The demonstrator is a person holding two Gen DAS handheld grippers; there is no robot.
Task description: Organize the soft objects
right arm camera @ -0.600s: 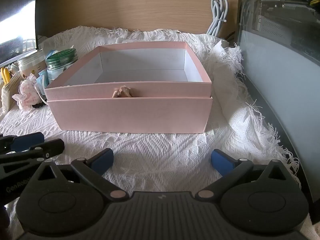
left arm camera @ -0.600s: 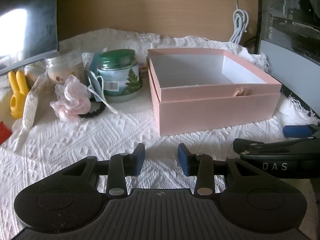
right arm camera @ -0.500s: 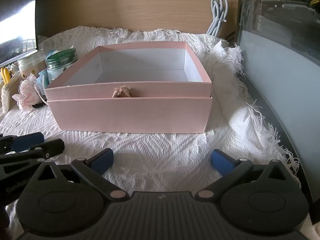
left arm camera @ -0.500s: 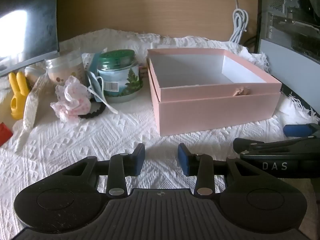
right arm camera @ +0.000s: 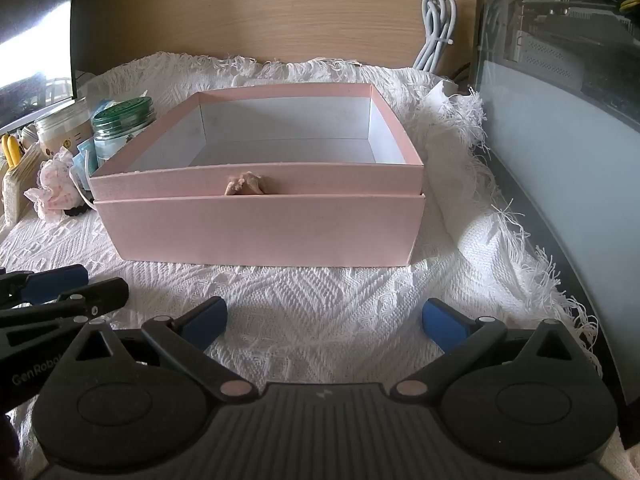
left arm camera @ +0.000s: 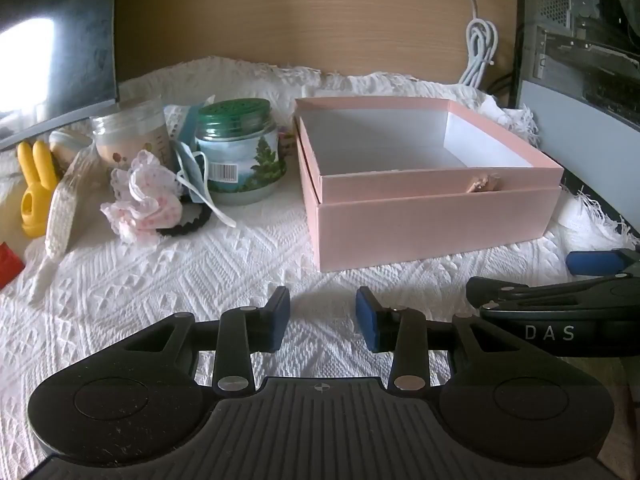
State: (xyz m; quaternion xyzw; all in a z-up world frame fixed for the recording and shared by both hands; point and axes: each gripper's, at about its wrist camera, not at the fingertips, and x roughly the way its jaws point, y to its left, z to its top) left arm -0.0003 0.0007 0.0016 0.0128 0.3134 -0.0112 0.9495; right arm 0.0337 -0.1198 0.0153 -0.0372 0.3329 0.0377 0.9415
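Observation:
An open pink box (left arm camera: 432,220) (right arm camera: 260,232) with a white inside stands on the white cloth, and nothing shows in it. Left of it lie a pink-dotted white scrunchie (left arm camera: 144,200) (right arm camera: 54,186), a black scrunchie (left arm camera: 188,224) under it, a blue face mask (left arm camera: 192,172) and a white knitted band (left arm camera: 64,204). My left gripper (left arm camera: 322,316) hovers over bare cloth in front of the box, its jaws partly apart with nothing between them. My right gripper (right arm camera: 324,318) stands wide open before the box, also holding nothing.
A green-lidded jar (left arm camera: 240,156), a clear jar (left arm camera: 128,136) and a yellow rabbit-shaped clip (left arm camera: 34,188) stand at the left. A monitor (left arm camera: 52,40) rises behind them. A computer case (right arm camera: 560,100) walls the right side. A coiled white cable (left arm camera: 480,52) hangs at the back.

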